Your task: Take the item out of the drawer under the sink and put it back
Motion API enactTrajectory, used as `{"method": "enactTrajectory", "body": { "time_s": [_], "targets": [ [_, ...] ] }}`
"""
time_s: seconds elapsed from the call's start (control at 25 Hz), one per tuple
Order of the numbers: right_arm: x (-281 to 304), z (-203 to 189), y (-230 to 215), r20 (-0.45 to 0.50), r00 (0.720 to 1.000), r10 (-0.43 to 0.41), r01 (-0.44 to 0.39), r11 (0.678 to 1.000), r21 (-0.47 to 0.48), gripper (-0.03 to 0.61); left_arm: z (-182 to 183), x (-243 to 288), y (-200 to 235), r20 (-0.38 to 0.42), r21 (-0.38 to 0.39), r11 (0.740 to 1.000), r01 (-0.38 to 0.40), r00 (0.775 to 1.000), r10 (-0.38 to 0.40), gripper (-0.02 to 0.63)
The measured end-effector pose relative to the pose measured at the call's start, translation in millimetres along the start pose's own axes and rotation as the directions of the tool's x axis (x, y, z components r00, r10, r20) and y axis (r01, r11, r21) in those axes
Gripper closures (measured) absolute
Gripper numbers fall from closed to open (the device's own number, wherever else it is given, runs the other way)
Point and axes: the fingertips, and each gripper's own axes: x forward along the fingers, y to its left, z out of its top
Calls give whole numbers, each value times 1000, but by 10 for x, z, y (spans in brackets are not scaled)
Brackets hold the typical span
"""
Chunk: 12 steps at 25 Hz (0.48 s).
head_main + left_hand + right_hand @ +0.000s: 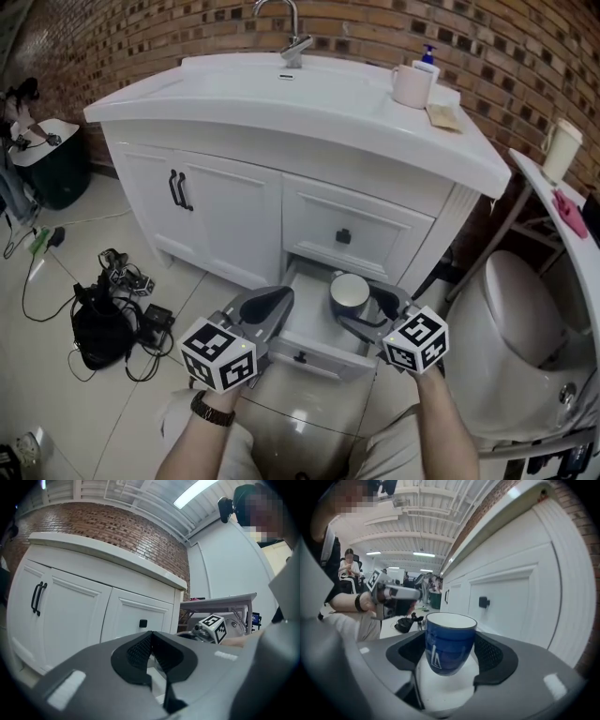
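A blue mug (349, 292) with a white inside hangs over the open lower drawer (302, 328) of the white vanity. My right gripper (362, 304) is shut on it, one pad on each side of its wall. In the right gripper view the mug (449, 641) sits upright between the pads (490, 651), with the drawer's white floor (450, 693) below it. My left gripper (278, 298) is shut and holds nothing; it hovers at the drawer's left side. Its pads (140, 648) meet at the tip in the left gripper view.
Above the open drawer is a shut drawer with a black knob (343, 236). Cabinet doors with black handles (178, 190) lie to the left. A toilet (516, 319) stands close on the right. A black bag and cables (103, 323) lie on the floor at left. A white mug (411, 86) stands on the sink top.
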Motion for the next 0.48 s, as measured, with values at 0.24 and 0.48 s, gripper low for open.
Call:
{"method": "enactTrajectory", "body": {
  "time_s": [0.24,0.48],
  "targets": [
    [656,-793,63,-347,933,97,-120,992,-44,244,-18,-20,-20,-16,8,1000,4,1000,-4,594],
    [1033,-860,100,-384,920,78,-129,986,-109,244,14,-87,65,-4,-6,1000,-15,1000,15,594]
  ]
}}
